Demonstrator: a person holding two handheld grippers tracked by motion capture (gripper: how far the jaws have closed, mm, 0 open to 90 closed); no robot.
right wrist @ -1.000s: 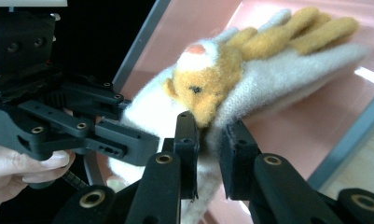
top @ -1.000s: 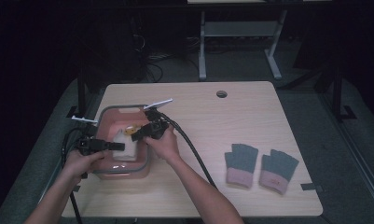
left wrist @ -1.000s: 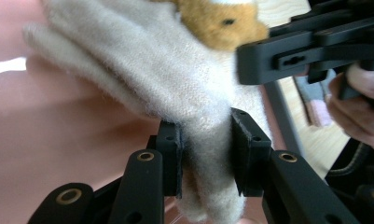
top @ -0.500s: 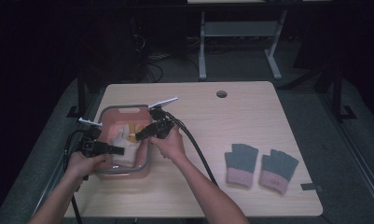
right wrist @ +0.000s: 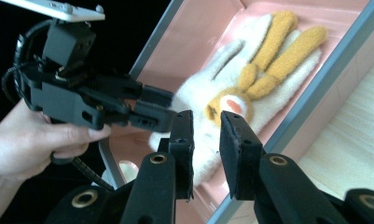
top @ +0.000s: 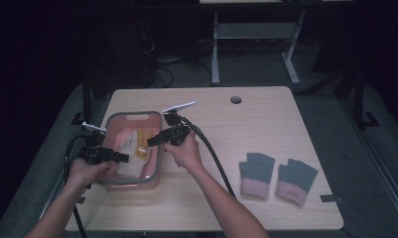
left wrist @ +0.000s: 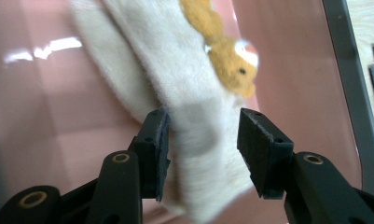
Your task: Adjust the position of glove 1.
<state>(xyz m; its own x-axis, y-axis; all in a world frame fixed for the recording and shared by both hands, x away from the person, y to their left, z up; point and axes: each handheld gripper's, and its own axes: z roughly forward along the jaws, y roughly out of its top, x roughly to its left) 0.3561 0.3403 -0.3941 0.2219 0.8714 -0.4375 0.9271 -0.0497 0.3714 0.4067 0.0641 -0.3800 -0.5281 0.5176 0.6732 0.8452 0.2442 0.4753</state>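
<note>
A pink bin (top: 156, 148) with a grey rim stands at the table's left. In it lies a white glove (top: 129, 148) with orange fingers and a small fox face (right wrist: 231, 106). My left gripper (top: 123, 158) reaches into the bin from the left. Its jaws have just been opening and now stand open astride the glove's cuff end (left wrist: 198, 107) without pressing it. My right gripper (top: 151, 142) hovers above the bin's right rim and points left. Its pads (right wrist: 232, 140) stand a narrow gap apart, and that gripper (right wrist: 205, 123) holds nothing.
Two grey fingerless gloves with pink cuffs (top: 256, 173) (top: 295, 181) lie side by side on the wooden table (top: 266, 119) at the right. A cable hole (top: 235, 99) sits near the far edge. Black cables trail from both grippers across the table.
The left gripper's jaws have opened off the glove, which now lies loose in the bin. The right gripper has drawn back slightly up and to the right.
</note>
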